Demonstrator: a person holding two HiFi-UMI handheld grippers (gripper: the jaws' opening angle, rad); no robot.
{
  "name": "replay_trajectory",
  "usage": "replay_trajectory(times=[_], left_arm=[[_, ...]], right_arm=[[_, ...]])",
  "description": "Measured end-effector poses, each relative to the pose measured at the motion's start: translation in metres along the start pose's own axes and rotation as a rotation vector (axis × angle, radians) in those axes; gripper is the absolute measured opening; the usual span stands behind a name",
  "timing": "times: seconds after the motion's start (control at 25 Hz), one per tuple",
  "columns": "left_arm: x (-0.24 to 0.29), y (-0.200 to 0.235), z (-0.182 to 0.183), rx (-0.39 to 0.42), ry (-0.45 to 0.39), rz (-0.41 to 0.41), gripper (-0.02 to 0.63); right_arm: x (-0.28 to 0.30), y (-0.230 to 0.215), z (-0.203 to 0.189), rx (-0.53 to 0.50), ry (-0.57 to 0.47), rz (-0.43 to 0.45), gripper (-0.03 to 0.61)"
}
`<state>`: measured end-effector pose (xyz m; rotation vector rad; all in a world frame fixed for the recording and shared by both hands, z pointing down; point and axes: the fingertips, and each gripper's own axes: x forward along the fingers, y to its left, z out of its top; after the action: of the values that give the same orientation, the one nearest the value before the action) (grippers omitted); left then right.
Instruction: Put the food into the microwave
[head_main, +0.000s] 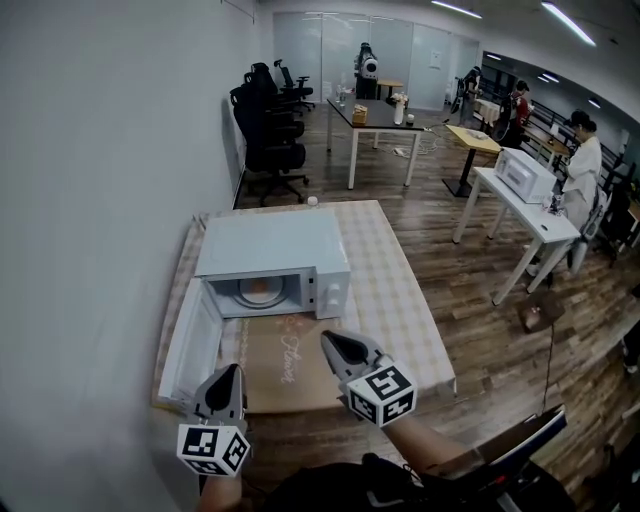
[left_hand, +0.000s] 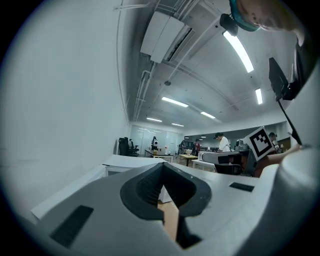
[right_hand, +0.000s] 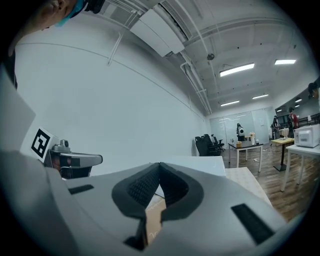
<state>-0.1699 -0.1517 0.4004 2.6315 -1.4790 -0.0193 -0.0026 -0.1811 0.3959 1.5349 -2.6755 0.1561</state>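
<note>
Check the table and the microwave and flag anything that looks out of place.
Only the door of the microwave stands out: it hangs wide open to the left, with the food sitting inside. Nothing looks spilled, tipped or damaged on the table; the brown paper sheet lies flat in front.

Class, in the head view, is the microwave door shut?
No: the door of the microwave stands open at its left, showing a plate inside.
</note>
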Motion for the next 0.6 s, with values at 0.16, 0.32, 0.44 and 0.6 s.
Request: replay_trajectory(times=[0.16,0.32,0.44,0.6], left_arm=[[0.003,-0.016,0.003,0.003,0.004,0.006,0.008],[0.006,-0.028,0.008,0.000,-0.005,0.008,0.008],[0.009,-0.035,0.013,0.017,-0.029,0.027,0.008],[0.017,-0.041,0.017,0.055,-0.044,0.050,0.008]], right_arm=[[-0.011,-0.010,0.008,-0.017,-0.015,0.006,0.008],[-0.019,-0.019,0.012,-0.019,-0.021,0.015,0.008],[-0.023,-0.025,0.013,-0.017,-0.024,0.021,0.008],[-0.027,-0.033,0.013,-0.010,-0.035,0.026,0.008]])
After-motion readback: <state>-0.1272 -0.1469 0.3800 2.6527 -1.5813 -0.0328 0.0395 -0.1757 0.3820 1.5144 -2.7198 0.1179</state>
